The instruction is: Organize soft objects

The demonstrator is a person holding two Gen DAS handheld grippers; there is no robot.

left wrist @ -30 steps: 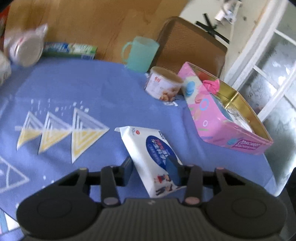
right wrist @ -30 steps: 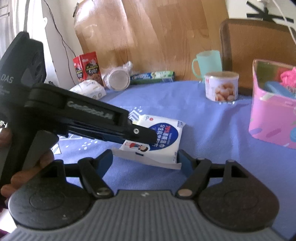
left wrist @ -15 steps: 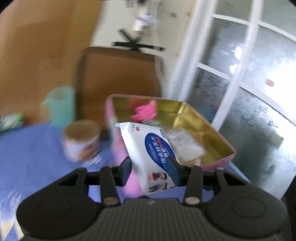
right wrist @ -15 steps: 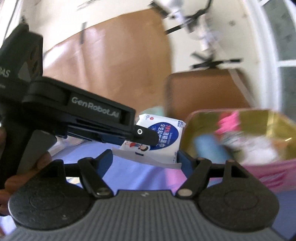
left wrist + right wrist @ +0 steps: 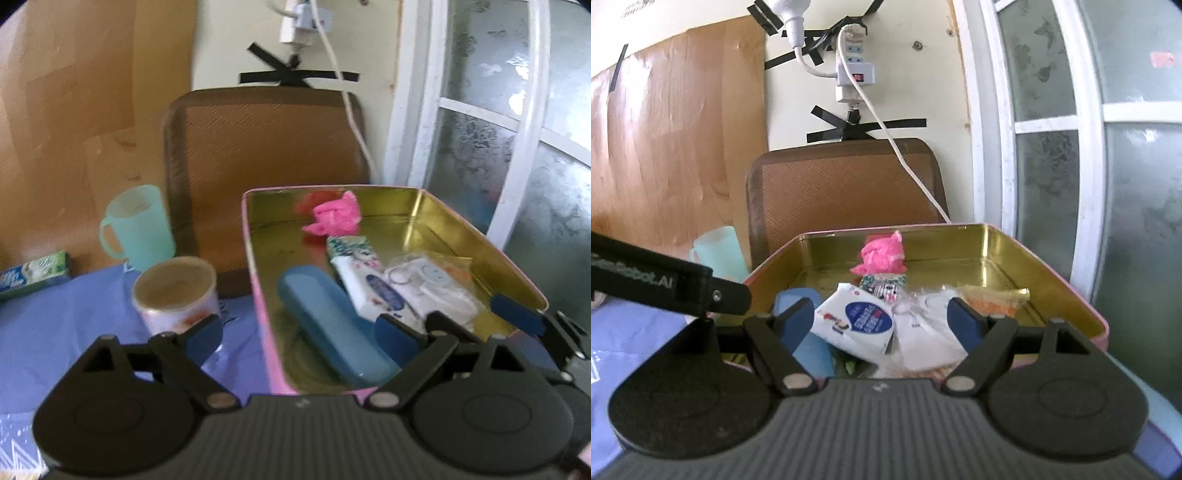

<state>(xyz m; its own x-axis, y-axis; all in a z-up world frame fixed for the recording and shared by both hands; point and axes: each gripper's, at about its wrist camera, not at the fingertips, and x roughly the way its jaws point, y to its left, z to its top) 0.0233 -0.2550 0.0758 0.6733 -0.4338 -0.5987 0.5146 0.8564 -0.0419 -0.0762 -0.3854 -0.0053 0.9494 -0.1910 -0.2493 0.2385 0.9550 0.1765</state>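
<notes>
The white wet-wipes pack [image 5: 373,291] with a blue label lies inside the pink tin with a gold interior [image 5: 258,266], beside a blue case [image 5: 332,325] and a pink cloth [image 5: 334,216]. It also shows in the right wrist view [image 5: 855,321]. My left gripper [image 5: 299,338] is open and empty over the tin's near left corner. My right gripper [image 5: 882,321] is open, its blue pads on either side of the pack without closing on it. The right gripper's finger [image 5: 517,317] shows at the tin's right rim.
A snack can [image 5: 175,291] and a teal mug [image 5: 138,227] stand left of the tin on the blue cloth. A green box [image 5: 35,273] lies at far left. A brown chair back [image 5: 846,188] and a window stand behind the tin [image 5: 1015,240].
The left gripper carried the wipes pack from the cloth to the tin and opened; the pack now lies in the tin. Both grippers moved right with it.
</notes>
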